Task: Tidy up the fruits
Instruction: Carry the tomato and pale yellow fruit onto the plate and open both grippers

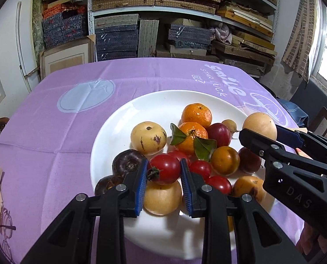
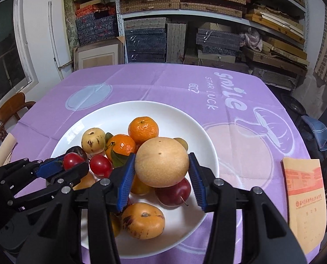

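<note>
A: Left claw (image 1: 164, 171)?
B: Clamped on a red tomato (image 1: 166, 169), blue pads touching both its sides, over the near part of the white plate (image 1: 110, 145). Tomato sits just above a tan round fruit (image 1: 162, 198).
A: Right claw (image 2: 161, 171)?
B: Gripping a big tan pear (image 2: 161, 161), pads on either side. It's held over the plate's middle, above a dark red plum (image 2: 174, 192). In the left view the same claw (image 1: 260, 132) comes in from the right with the pear (image 1: 259, 124) between its fingers.
A: Rest of the fruit?
B: All on the plate. Two mandarins, far one (image 1: 196, 114) plain, near one (image 1: 191, 139) with green leaves. Pale yellow fruit with purple streaks (image 1: 148, 137) left of them. Two dark purple fruits (image 1: 126, 164) at the plate's left edge. Small cherry tomatoes (image 1: 200, 168) right of the left claw. Orange persimmon-type fruit (image 2: 143, 221) at the near rim in the right view.
A: Surface?
B: Tabletop with purple printed cloth (image 1: 53, 132), plate roughly central. Tan booklet (image 2: 304, 198) lies on the cloth right of the plate, apart from it.
A: Background?
B: Shelves (image 1: 185, 11) stacked with boxes.
</note>
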Demonstrator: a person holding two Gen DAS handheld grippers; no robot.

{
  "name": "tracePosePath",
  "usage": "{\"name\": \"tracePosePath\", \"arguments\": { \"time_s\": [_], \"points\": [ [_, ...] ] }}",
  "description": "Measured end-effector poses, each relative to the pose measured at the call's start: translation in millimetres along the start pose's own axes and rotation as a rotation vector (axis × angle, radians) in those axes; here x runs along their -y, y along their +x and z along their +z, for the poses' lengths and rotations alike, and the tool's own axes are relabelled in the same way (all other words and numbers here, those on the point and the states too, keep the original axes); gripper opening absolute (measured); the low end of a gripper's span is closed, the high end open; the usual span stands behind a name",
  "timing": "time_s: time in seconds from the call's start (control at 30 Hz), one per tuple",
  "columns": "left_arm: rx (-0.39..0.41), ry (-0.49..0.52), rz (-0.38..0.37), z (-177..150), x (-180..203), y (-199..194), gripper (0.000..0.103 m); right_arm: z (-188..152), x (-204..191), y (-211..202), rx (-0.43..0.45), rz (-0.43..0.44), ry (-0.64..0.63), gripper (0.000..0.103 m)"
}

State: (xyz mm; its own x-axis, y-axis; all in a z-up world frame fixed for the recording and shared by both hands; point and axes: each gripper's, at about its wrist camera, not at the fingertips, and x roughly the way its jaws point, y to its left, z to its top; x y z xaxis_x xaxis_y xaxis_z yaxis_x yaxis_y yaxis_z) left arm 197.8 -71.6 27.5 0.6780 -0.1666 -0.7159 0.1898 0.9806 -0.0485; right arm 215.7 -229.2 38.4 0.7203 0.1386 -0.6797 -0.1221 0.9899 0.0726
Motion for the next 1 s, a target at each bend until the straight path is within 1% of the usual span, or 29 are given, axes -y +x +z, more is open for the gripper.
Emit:
{"name": "tracePosePath", "arguments": {
  "time_s": [0.17,0.2,0.23,0.27,0.33,0.4,0.53,0.63,0.67,0.83,0.87,0.9,0.93,0.97,1.0],
  "points": [
    [-0.007,-0.009,-0.001,3.3,-1.8,6.5,0.031,-0.4,6.3,11.3,-0.001,0.005,0.020,0.048],
    [-0.006,-0.007,0.001,3.0,-1.7,7.1,0.031,-0.2,7.6,11.3,0.002,0.003,0.024,0.050],
    [-0.007,-0.006,0.002,3.2,-1.6,7.7,0.031,-0.5,8.7,10.1,0.011,0.001,0.027,0.054],
    [-0.009,-0.006,0.004,2.9,-1.2,8.0,0.031,-1.3,9.1,8.5,0.015,0.003,0.028,0.056],
    [-0.013,-0.004,0.010,1.4,-0.7,8.5,0.031,-1.1,8.6,5.9,0.021,0.003,0.027,0.056],
    [-0.010,0.000,0.020,-0.4,-0.7,6.4,0.035,-1.0,8.2,1.0,0.033,0.003,0.029,0.056],
    [0.010,0.017,0.039,-4.9,0.3,-2.6,0.036,-4.4,6.5,-14.7,0.062,0.005,0.032,0.059],
    [0.036,0.020,0.048,-8.6,-1.4,-14.5,0.042,-11.0,4.3,-30.0,0.086,0.009,0.034,0.062],
    [0.040,0.020,0.048,-9.5,-2.0,-17.8,0.044,-14.0,3.6,-35.6,0.095,0.010,0.035,0.063],
    [0.060,0.018,0.025,-18.3,-6.4,-37.4,0.046,-34.5,0.2,-64.8,0.128,0.017,0.035,0.065],
    [0.062,0.015,0.007,-21.2,-8.5,-42.2,0.051,-40.4,-0.6,-70.7,0.134,0.014,0.033,0.067],
    [0.066,0.011,-0.007,-23.5,-10.7,-46.4,0.060,-45.8,-1.3,-76.5,0.141,0.009,0.033,0.069],
    [0.076,0.006,-0.015,-27.0,-13.4,-52.3,0.063,-52.0,-2.0,-83.3,0.154,0.004,0.032,0.071],
    [0.086,0.003,-0.014,-29.4,-15.0,-56.9,0.070,-58.2,-2.7,-89.8,0.167,-0.003,0.032,0.073],
    [0.097,0.002,-0.011,-31.9,-16.7,-61.7,0.074,-64.0,-4.1,-95.3,0.178,-0.008,0.032,0.074]
  ]
}}
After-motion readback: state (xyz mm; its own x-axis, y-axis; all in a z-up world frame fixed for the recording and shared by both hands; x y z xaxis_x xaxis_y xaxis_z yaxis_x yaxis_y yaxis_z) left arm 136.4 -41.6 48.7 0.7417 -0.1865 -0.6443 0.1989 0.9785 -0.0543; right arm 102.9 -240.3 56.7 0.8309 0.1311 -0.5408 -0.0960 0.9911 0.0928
